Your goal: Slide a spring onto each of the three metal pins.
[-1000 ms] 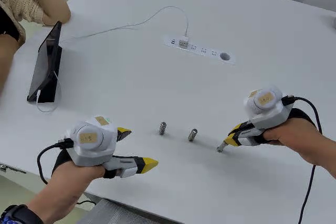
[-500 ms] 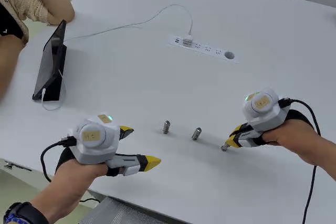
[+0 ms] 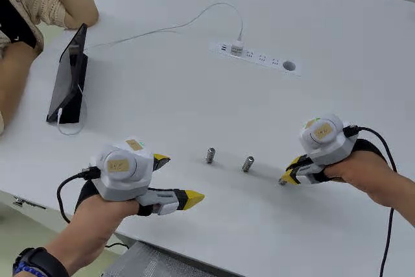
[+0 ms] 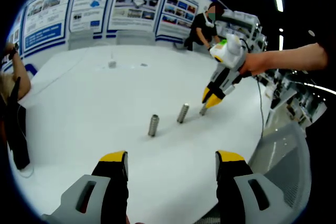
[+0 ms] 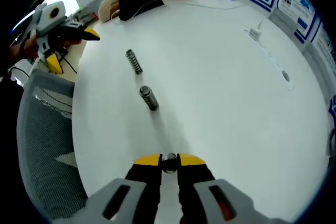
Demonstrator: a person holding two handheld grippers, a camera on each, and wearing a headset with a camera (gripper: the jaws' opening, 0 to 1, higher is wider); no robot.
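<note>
the smooth white surface (image 3: pixel 162 95) carries a first spring (image 3: pixel 211 155) and, near it, a second spring (image 3: pixel 248 163), both small ribbed metal coils standing upright. the right claw (image 3: pixel 285 177), yellow at the tips, is pressed together on a third metal piece (image 5: pixel 169 163) (pin or spring, i cannot tell; the tips hide most of it). the left claw (image 3: pixel 177 178) hangs spread wide, well apart from the coils.

Left gripper (image 3: pixel 180 178) and right gripper (image 3: pixel 287 174) are built alike: rounded white-grey housings, each topped by a tan square sticker (image 3: pixel 118 165), black jaws tipped yellow. A black cable (image 3: pixel 61 189) is run from each. A green LED (image 3: pixel 310 121) is lit on the right. A dark wristband (image 3: pixel 39 261) is worn on the left wrist.
</note>
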